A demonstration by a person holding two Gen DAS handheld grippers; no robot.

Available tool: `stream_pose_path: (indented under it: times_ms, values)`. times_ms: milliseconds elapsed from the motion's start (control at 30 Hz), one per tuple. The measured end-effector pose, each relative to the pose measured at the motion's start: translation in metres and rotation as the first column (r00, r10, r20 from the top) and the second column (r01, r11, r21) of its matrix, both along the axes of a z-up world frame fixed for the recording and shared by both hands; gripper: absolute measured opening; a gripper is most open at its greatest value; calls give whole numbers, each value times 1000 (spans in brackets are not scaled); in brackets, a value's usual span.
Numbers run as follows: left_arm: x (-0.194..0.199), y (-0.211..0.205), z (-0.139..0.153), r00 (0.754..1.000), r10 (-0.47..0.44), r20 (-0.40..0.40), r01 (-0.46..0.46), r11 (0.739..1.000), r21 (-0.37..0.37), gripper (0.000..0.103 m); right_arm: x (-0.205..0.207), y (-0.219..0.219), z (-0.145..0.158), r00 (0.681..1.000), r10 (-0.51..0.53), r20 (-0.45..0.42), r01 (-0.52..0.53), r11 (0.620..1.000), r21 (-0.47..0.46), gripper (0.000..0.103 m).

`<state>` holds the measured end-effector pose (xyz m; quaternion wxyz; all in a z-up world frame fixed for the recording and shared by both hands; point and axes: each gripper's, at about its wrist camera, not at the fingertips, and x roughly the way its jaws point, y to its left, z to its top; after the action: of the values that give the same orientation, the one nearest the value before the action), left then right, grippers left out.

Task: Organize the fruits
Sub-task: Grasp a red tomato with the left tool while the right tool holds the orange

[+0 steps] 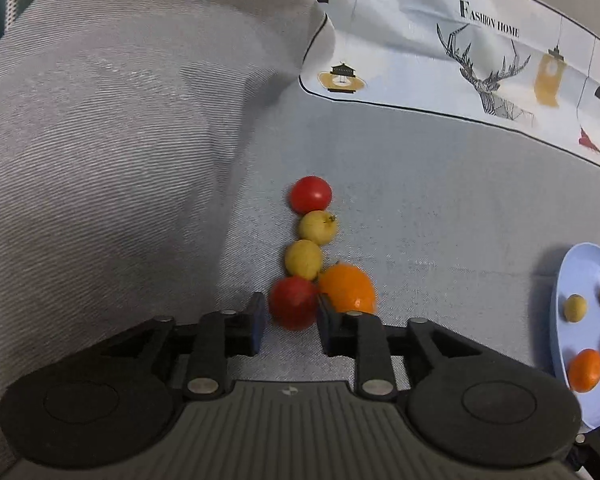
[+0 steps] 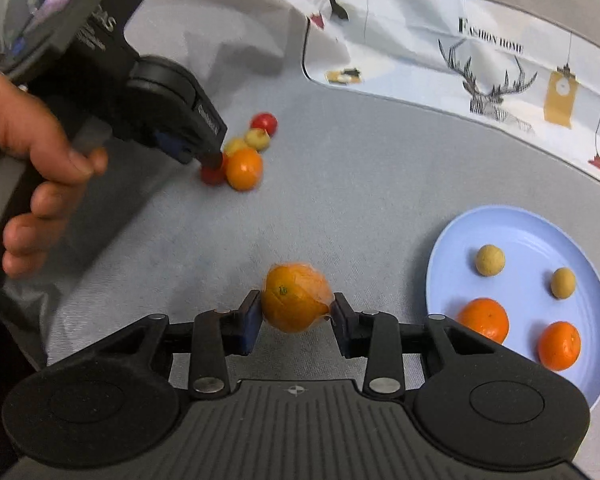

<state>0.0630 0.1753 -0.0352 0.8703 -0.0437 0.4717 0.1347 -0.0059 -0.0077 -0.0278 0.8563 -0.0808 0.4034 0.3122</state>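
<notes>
- My right gripper (image 2: 296, 316) holds a mandarin (image 2: 296, 298) between its blue pads, both pressed to the fruit's sides; it hangs above the grey cloth, to the left of the blue plate (image 2: 528, 232).
- The blue plate carries two mandarins (image 2: 485, 319) on its near side and two small yellow fruits (image 2: 490, 260) on its far side, all apart from one another.
- My left gripper (image 1: 291, 322) has its fingers narrowly apart around a red tomato (image 1: 293, 302); I cannot tell whether the pads touch it.
- That tomato sits well left of the blue plate, at the near end of a touching row: two yellow fruits (image 1: 304, 258) beyond it, then a second red tomato (image 1: 311, 195) at the far end. An orange mandarin (image 1: 348, 288) lies against the near tomato on the plate side.
- In the right wrist view a hand (image 2: 32, 168) grips the left tool's handle, left of the cluster.
- Beyond the plate, a white printed cloth (image 2: 420, 40) reads "FASHION HOME" above a line-drawn deer head, with yellow and black lamp shapes beside it.
- There is lettering on the left tool's body, too blurred for me to read.
</notes>
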Motion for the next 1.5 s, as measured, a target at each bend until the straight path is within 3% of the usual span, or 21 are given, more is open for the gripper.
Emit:
stream_pose_path:
  times_ms: [233, 333, 400, 633, 800, 933, 1067, 1367, 1500]
  values:
    - [12, -5, -11, 999, -26, -33, 27, 999, 41, 39, 4, 8, -8, 1000, 12, -24, -13, 1000, -27, 39]
    - [15, -5, -17, 998, -31, -56, 34, 998, 53, 39, 5, 10, -9, 1000, 12, -26, -13, 999, -33, 39]
    - [16, -3, -17, 998, -27, -53, 30, 998, 48, 33, 5, 10, -10, 1000, 11, -28, -12, 999, -35, 39]
    - [5, -4, -6, 999, -25, -36, 27, 998, 57, 32, 5, 10, -9, 1000, 7, -17, -8, 999, -38, 39]
    - [-13, -1, 11, 999, 29, -28, -30, 999, -24, 32, 4, 8, -8, 1000, 5, -8, -5, 999, -32, 39]
    - [-18, -5, 5, 996, -1, -94, -10, 993, -117, 32, 5, 10, -10, 1000, 11, -20, -12, 999, -40, 39]
    - [-13, -7, -9, 985, -27, -170, 5, 992, -129, 32, 5, 14, -13, 999, 23, -23, -25, 998, -61, 39]
    - [-9, -2, -14, 987, -17, -159, -8, 988, -155, 32, 7, 13, -14, 999, 23, -30, -25, 998, -54, 39]
    - [-7, -4, -14, 987, -32, -157, 11, 991, -133, 32, 7, 13, -14, 999, 23, -30, -24, 998, -53, 39]
